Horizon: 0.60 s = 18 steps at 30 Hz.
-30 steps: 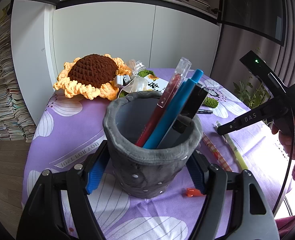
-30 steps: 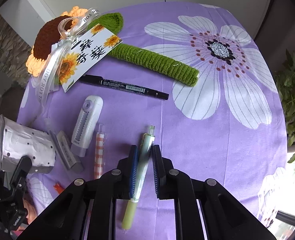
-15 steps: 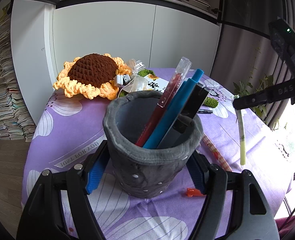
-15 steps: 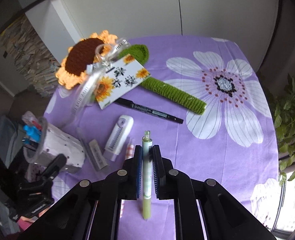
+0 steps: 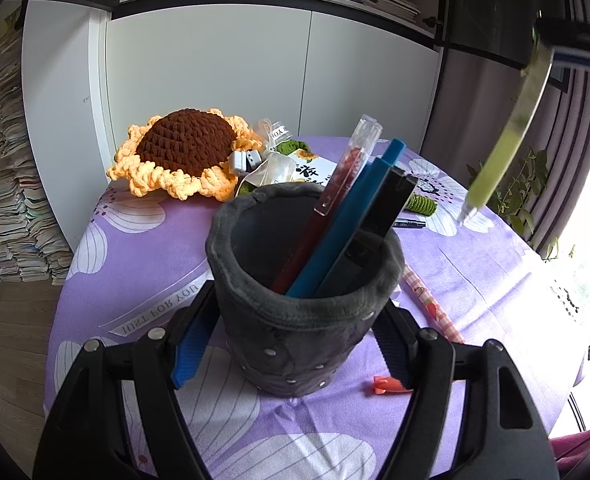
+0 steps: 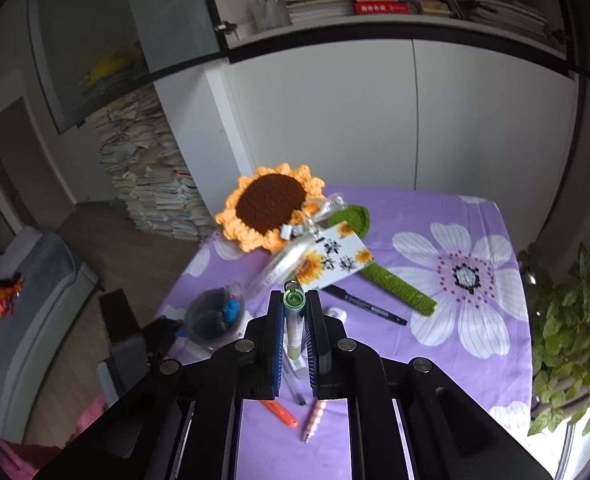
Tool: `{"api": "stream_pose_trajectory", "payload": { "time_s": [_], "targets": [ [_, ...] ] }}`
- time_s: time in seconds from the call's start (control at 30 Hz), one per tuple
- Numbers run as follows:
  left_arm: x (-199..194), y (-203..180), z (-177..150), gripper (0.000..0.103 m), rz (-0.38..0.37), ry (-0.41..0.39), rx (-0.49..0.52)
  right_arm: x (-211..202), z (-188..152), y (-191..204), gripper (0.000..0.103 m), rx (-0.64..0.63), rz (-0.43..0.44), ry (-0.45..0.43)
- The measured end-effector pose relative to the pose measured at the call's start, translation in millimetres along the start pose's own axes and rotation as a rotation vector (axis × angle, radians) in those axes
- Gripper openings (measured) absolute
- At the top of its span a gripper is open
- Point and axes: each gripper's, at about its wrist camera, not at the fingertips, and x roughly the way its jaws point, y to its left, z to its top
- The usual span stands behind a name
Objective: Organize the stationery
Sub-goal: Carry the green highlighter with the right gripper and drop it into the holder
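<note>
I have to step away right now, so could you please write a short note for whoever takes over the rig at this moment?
Left claw: shut on the grey pen cup, which stands upright on the purple tablecloth.
Right claw: shut on the green pen, held in the air, hanging tip down above and to the right of the cup.
Done: a red pen, a blue pen and a black one already stand in the cup.
Left: drop the green pen in, then collect the black marker, the checked pen, the orange piece and the other loose items near the cup.
</note>
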Motion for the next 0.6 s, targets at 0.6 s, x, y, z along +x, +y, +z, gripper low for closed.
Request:
{"api": "stream_pose_trajectory", "payload": {
  "time_s": [0.6],
  "targets": [
    [1,0,0,0.072,-0.006,0.004,-0.003,85,22,67,0.011,-0.162,0.06,0.078]
  ]
}}
